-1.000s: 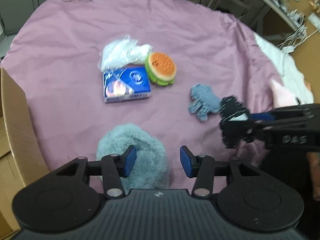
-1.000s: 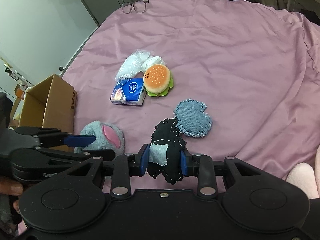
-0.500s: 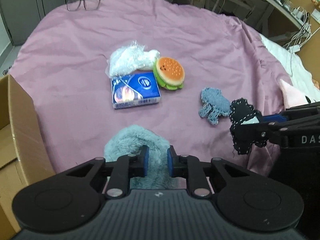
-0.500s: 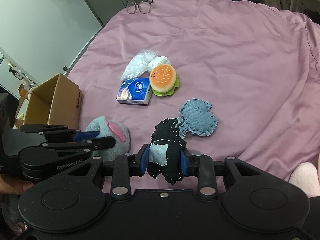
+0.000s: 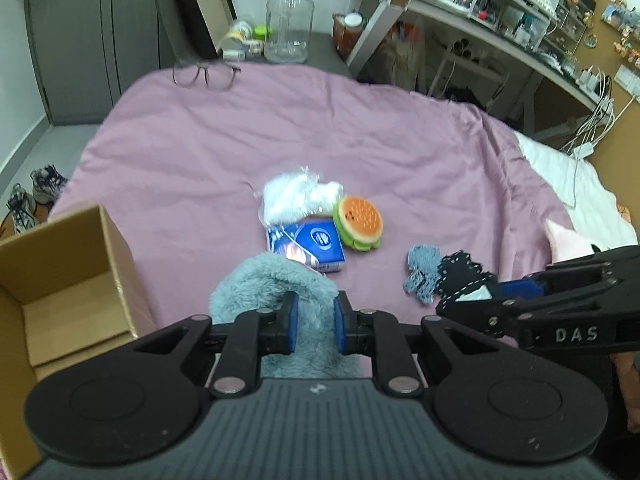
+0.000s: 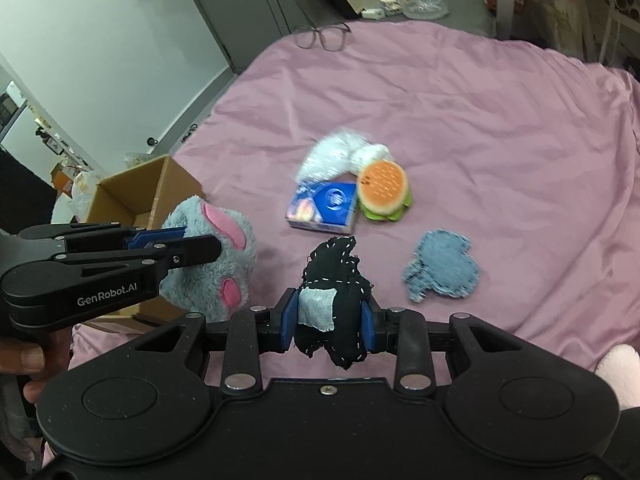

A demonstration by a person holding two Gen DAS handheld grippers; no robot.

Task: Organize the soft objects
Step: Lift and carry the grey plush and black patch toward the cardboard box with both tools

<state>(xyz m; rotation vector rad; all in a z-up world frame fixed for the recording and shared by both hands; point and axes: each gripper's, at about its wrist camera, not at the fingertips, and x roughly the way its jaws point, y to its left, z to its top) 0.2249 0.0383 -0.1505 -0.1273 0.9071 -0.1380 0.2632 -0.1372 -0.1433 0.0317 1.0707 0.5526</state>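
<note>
My left gripper (image 5: pixel 314 326) is shut on a fluffy grey-blue plush (image 5: pixel 272 280) with pink patches and holds it lifted; the plush also shows in the right wrist view (image 6: pixel 218 256). My right gripper (image 6: pixel 329 320) is shut on a black stitched fabric toy (image 6: pixel 334 280) with a white patch, held above the pink bedsheet (image 6: pixel 480 128). On the sheet lie a blue denim patch toy (image 6: pixel 444 266), a burger plush (image 6: pixel 384 190), a blue tissue pack (image 6: pixel 324 206) and a clear plastic bag (image 6: pixel 332 154).
An open cardboard box (image 5: pixel 60 276) stands at the bed's left edge, also in the right wrist view (image 6: pixel 132 192). Glasses (image 5: pixel 204 76) lie at the far edge. A pink plush (image 5: pixel 568 240) lies at the right. A jar (image 5: pixel 290 24), desk and shoes (image 5: pixel 32 196) are beyond.
My left gripper closed on the grey-blue plush and lifted it up off the sheet. My right gripper still holds the black toy and both views have risen and tilted upward.
</note>
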